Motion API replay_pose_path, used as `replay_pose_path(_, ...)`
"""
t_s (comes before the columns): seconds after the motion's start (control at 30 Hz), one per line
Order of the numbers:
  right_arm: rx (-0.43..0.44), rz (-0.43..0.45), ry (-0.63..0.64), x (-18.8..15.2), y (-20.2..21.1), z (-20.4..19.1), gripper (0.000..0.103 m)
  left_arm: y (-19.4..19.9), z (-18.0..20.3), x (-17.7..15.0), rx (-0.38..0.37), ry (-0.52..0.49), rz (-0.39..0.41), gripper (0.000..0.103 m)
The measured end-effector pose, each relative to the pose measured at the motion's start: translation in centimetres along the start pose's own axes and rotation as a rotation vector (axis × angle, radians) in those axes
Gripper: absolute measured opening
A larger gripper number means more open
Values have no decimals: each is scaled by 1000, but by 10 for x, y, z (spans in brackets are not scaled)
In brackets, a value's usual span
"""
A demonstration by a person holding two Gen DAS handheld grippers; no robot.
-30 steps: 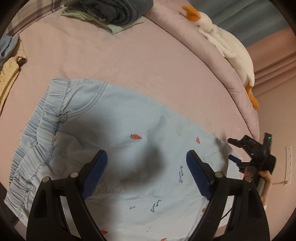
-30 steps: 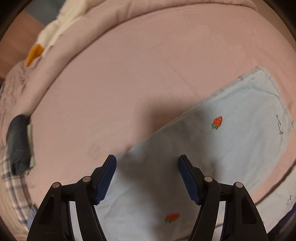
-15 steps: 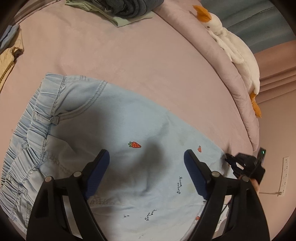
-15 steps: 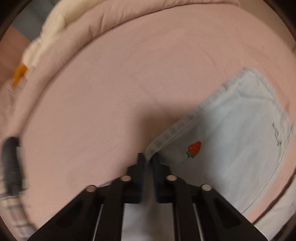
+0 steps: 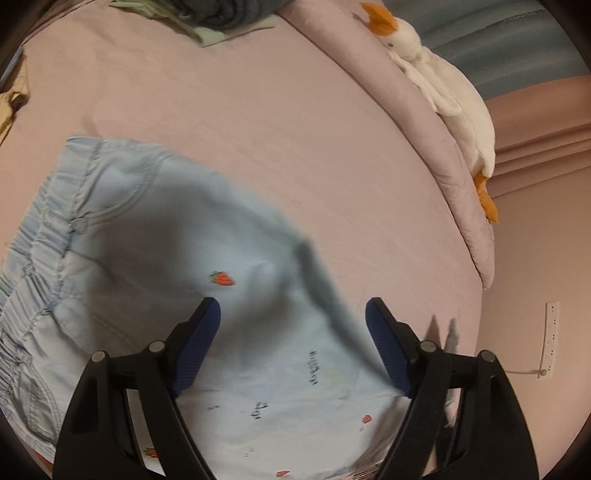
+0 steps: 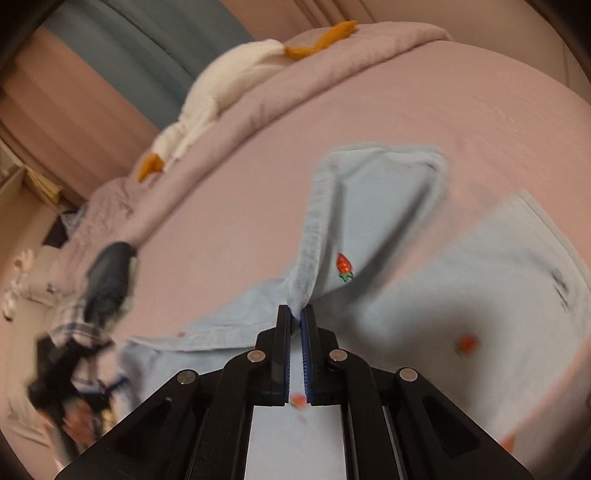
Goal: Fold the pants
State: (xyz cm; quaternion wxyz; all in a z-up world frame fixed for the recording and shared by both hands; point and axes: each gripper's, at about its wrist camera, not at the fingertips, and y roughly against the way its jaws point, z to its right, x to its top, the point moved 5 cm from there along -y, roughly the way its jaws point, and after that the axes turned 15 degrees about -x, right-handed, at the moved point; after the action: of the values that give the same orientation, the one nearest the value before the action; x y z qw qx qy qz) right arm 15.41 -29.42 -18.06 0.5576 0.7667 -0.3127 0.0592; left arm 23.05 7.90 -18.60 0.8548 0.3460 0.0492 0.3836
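Pink bedsheet (image 5: 258, 122) covers the bed, with a rolled quilt and a white plush goose (image 5: 443, 85) along its far edge. Light blue pants (image 5: 147, 258) with strawberry print lie spread on the sheet. Right gripper (image 6: 295, 317) is pressed together, pinching a lifted leg edge of the pants. Left gripper (image 5: 291, 332) hangs spread wide above the fabric, holding nothing.

You're in a home bedroom: pink-sheeted bed (image 5: 295, 122), white plush goose with orange beak (image 5: 439, 85), pile of folded dark clothes (image 5: 221, 14), pink curtains (image 5: 543, 133).
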Motion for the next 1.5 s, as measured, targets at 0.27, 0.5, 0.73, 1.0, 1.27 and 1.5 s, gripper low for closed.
replay_pose_path(0.27, -7, -82, -28, -17, -21, 17, 7, -51, -23, 10, 142, 8, -75, 21)
replay_pose_path(0.5, 0, -68, -7, -9, -16, 13, 7, -21, -15, -6, 56, -83, -52, 8)
replay_pose_path(0.73, 2, 33, 36, -9, 35, 15, 7, 66, 11, -50, -160, -176, -15, 8)
replay_pose_path(1.0, -84, -19, 25, -48, 37, 39, 7, 72, -39, -126, -52, -200, -96, 9)
replay_pose_path(1.27, -184, -152, -17, -80, -5, 64, 7, 27, -97, -157, 76, -88, -212, 12)
replay_pose_path(1.5, -216, -150, 11, -72, -13, 54, 7, 48, -97, -138, 86, -68, -137, 30)
